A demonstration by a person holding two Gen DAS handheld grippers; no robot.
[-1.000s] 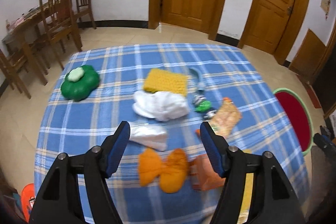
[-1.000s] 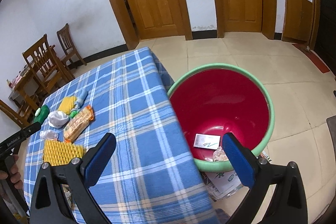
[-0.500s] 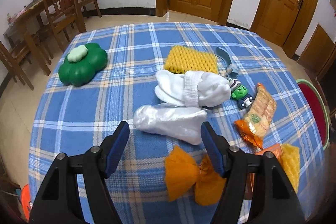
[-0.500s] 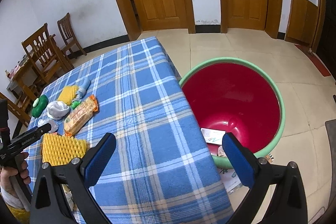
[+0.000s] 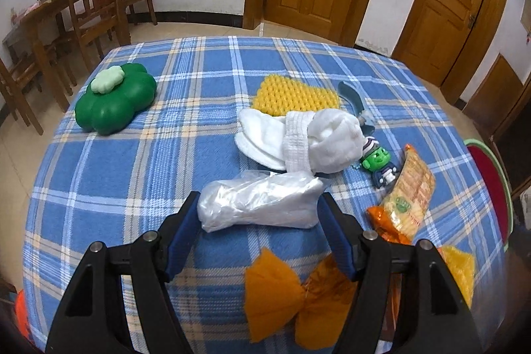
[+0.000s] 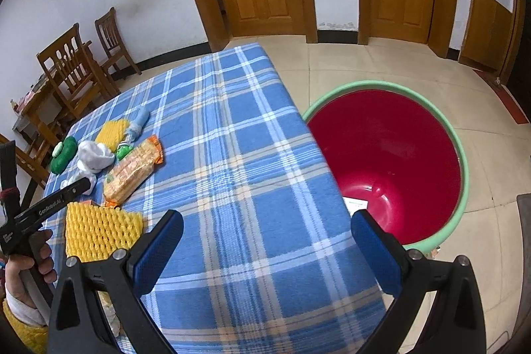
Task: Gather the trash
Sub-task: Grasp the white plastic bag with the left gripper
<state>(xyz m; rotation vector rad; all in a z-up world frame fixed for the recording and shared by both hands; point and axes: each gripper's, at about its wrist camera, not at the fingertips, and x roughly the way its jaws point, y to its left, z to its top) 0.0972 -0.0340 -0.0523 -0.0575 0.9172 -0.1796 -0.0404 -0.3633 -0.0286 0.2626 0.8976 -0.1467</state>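
**Clear plastic bag positioned between spread left jaws**

Crumpled clear plastic bag [image 5: 262, 203] lay on the blue plaid tablecloth [image 5: 132, 175], between the wide-spread jaws of the left gripper [image 5: 260, 214]; whether the pads touched it could not be told. White socks [image 5: 298, 140] lay just beyond the fingertips. The right gripper [image 6: 265, 241] had its jaws spread with nothing between them, above the tablecloth, the red bin [image 6: 461, 155] beyond its right finger.
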